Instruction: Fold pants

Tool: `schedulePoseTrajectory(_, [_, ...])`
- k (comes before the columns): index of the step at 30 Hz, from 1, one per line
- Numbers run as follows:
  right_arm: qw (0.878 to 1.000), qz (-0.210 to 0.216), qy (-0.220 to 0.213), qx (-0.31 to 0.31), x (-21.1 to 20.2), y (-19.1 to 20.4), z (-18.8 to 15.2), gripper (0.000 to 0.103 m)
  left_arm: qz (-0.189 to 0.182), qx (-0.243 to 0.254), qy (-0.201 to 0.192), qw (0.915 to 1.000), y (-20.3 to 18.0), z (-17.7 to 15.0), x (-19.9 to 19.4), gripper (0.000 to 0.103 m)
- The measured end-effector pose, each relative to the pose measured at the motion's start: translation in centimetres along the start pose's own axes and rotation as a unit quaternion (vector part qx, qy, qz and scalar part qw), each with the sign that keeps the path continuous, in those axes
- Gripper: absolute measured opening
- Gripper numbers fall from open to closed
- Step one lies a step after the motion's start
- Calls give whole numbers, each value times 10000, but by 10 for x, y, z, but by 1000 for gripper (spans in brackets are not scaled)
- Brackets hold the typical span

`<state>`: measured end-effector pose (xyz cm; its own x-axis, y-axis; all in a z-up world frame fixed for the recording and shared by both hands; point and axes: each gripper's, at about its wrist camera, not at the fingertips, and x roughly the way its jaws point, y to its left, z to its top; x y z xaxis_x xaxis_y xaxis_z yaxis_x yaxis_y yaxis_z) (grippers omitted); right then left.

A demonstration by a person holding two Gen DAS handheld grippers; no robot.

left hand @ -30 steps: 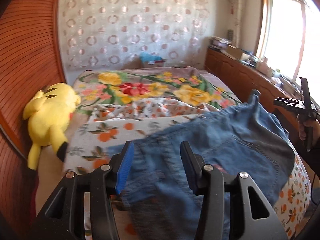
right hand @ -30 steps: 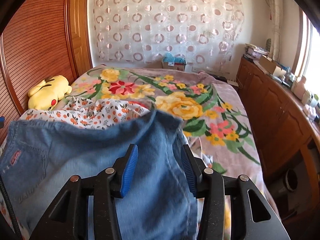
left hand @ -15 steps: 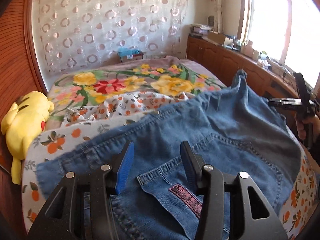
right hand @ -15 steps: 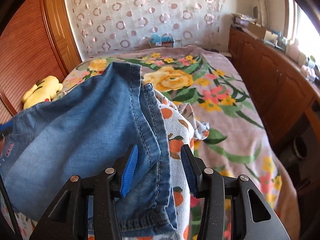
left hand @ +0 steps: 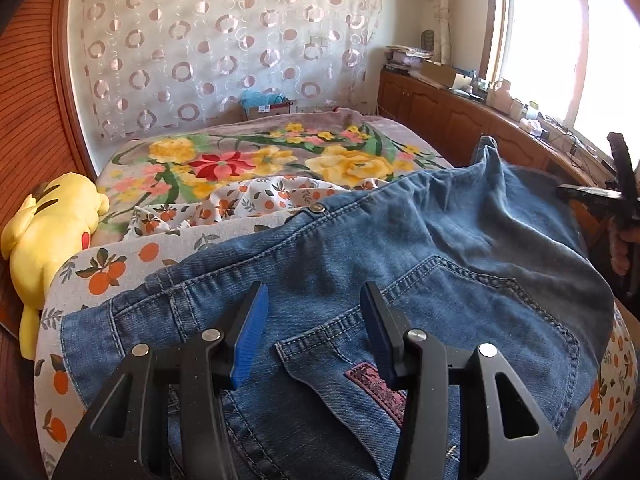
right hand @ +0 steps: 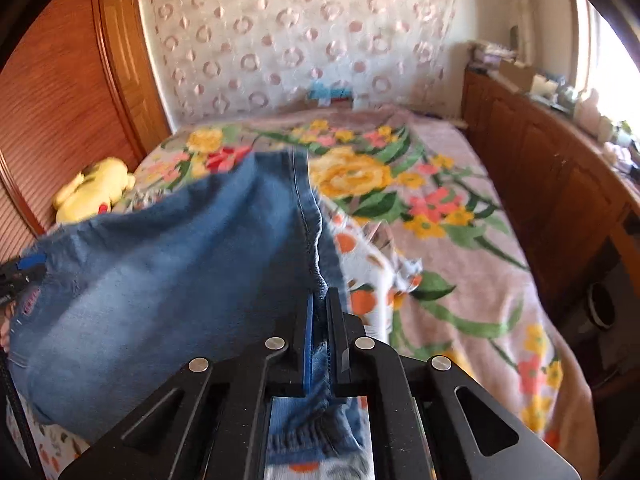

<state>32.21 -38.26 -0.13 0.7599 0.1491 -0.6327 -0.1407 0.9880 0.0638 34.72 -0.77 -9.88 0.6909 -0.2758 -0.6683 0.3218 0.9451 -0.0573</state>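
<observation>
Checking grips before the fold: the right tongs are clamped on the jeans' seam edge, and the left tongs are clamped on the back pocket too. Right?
Not quite. The right tongs are shut on the jeans seam edge, but the left wrist view shows the left tongs open above the back pocket, gripping nothing.

No writing can be read anywhere. The jeans point(left hand: 400, 264) carry a dark red patch point(left hand: 378, 388) on the back pocket, just beside the left gripper's right-hand finger point(left hand: 380, 332), but its lettering is too blurred to make out.
</observation>
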Motion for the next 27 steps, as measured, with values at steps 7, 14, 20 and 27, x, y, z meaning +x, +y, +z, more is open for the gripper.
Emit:
schedulePoseTrajectory(7, [9988,-366,22,311,-59,-17,-30,5,-106,-76,-36,9999,4,0,-1,49])
schedulePoseTrajectory(14, [9957,-611,689,94,-34,-8,-42,22,-205,-102,39,9997,7,-1,1,49])
schedulePoseTrajectory(20, [9991,-302,163,268,-23,-4,-18,50,-281,-94,96,9995,5,1,2,52])
schedulePoseTrajectory(27, [9994,-117,255,-220,38,2,18,51,2,-55,-162,9999,9,6,-17,53])
